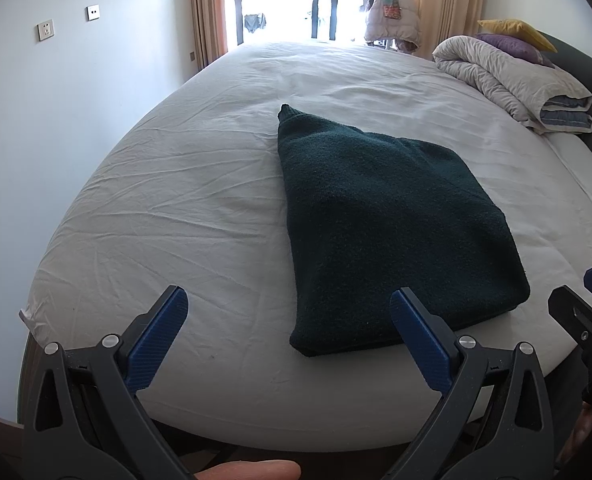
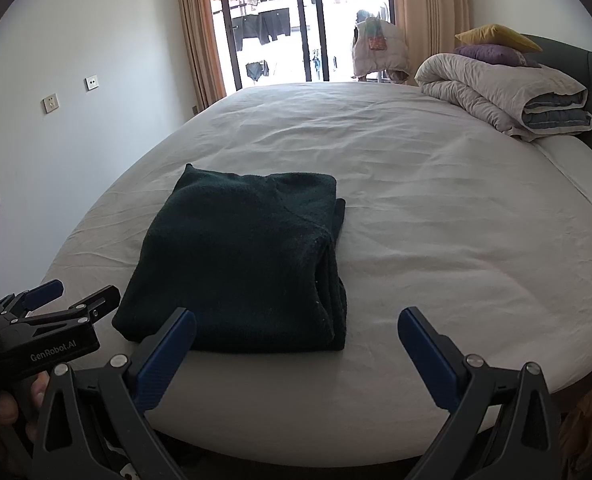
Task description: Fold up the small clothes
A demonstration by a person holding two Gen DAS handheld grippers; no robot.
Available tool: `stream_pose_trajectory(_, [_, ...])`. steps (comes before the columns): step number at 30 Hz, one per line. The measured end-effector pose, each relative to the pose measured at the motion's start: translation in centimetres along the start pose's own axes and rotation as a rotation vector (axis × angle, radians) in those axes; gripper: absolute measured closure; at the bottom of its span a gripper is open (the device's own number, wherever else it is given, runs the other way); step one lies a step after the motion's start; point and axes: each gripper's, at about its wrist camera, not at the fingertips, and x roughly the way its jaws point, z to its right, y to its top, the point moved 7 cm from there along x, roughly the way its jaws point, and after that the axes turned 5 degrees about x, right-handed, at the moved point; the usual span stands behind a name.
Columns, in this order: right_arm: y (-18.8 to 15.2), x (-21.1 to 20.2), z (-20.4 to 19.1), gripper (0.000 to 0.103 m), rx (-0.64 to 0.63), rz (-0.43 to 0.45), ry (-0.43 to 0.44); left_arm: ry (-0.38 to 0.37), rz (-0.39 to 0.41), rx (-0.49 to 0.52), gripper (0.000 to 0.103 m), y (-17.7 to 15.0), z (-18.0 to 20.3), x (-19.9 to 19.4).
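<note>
White sheets cover the bed (image 1: 200,184) in the left wrist view, wrinkled and running back toward a bright balcony door (image 1: 315,4) framed by tan curtains. On the sheet lies a dark green sweater (image 1: 387,224), folded into a thick flat bundle, one narrow end pointing toward the door. It rests near the bed's front edge, just ahead of the left gripper (image 1: 288,332), whose blue-padded fingers are spread wide with nothing between them. At the right margin the right gripper (image 1: 579,300) pokes in beside the sweater's near corner. A rolled grey duvet (image 1: 511,76) with purple and yellow pillows sits at the far right.

Seen from the right wrist, the same bed (image 2: 435,208) fills the frame, and the folded sweater (image 2: 248,264) lies left of centre, layered edges stacked along its right side. The right gripper (image 2: 296,340) hangs released, fingers apart, clear of the cloth. The left gripper (image 2: 72,296) shows at lower left, jaws parted, a hand (image 2: 0,412) under it.
</note>
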Motion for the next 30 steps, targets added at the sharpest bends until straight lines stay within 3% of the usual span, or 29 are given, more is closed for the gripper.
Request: stream_pose_trajectory(30, [-0.38, 0.22, 0.21, 0.0, 0.005, -0.01, 0.003, -0.005, -0.006, 0.0, 0.0, -0.34, 0.18, 0.13])
